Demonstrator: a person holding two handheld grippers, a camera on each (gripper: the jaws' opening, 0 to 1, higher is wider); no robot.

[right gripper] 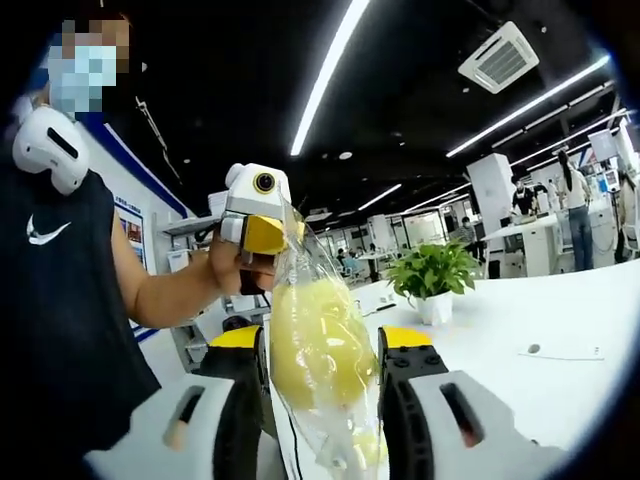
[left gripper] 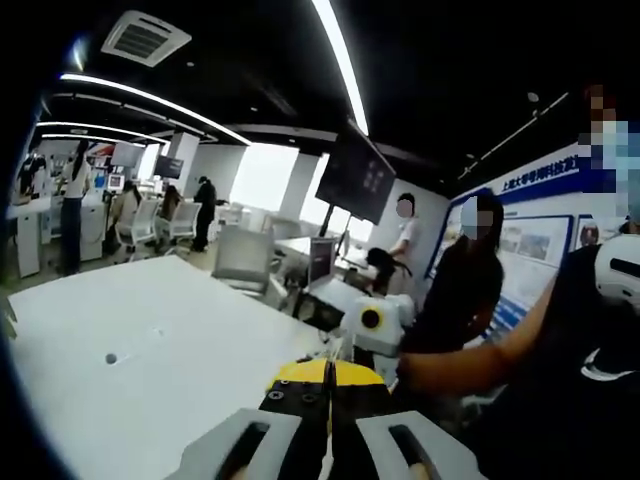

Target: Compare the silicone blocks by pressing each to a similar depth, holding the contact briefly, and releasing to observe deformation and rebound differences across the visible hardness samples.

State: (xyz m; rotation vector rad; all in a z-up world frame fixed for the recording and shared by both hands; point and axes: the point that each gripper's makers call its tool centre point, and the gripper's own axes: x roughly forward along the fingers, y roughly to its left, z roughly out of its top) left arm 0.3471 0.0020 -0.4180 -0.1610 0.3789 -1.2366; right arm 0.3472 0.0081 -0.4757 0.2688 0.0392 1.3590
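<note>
A yellow silicone sample in a clear bag (right gripper: 322, 355) is being squeezed between the right gripper (right gripper: 322, 372) fingers, testing give; the left gripper (left gripper: 328, 385), fingers closed, is pinching the bag top above the worktop (right gripper: 560, 340).

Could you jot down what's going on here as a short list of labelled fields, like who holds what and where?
Setting: open office, white table, ceiling strip lights
Right tongs: closed around a clear bag with soft yellow contents
Left tongs: jaws close together, pinching the edge of the same bag, as seen in the right gripper view
Bag position: held in the air between both tongs
Nearby: potted plant on the table
Background: people standing and sitting at desks
</note>
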